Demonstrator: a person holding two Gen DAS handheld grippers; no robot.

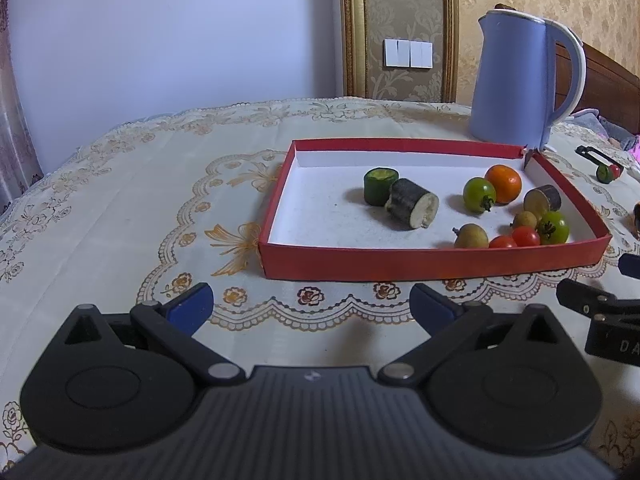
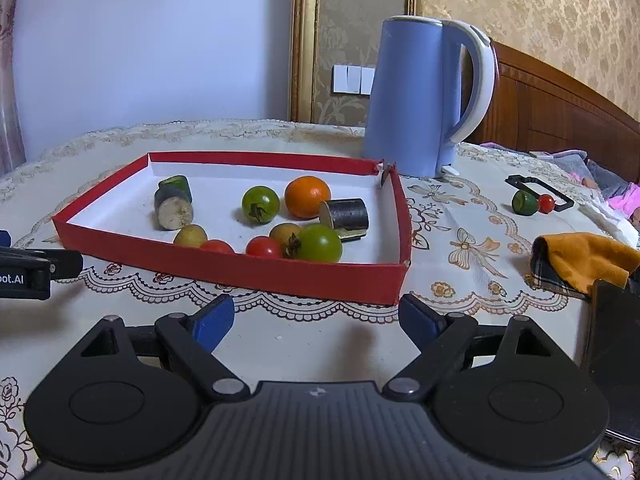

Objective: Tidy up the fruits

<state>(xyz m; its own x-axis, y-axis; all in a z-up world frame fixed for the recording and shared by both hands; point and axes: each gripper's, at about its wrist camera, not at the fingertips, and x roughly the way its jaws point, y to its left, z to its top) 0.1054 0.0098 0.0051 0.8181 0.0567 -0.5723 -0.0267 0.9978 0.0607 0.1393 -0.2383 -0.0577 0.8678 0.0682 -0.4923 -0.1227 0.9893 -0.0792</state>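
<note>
Inside the red box, one dark stick piece lies on its side, flat end facing left. Both the left gripper and right gripper are spread wide, pinching nothing.

We are seeing a shallow red tray with a white floor lying flat on the worktop, holding an orange, two green tomatoes, two red cherry tomatoes, two small tan fruits and three cut dark-skinned stubs. Most are crowding its right half, near the front wall. Well apart to the right, one green fruit piece is lying touching a small red one.
</note>
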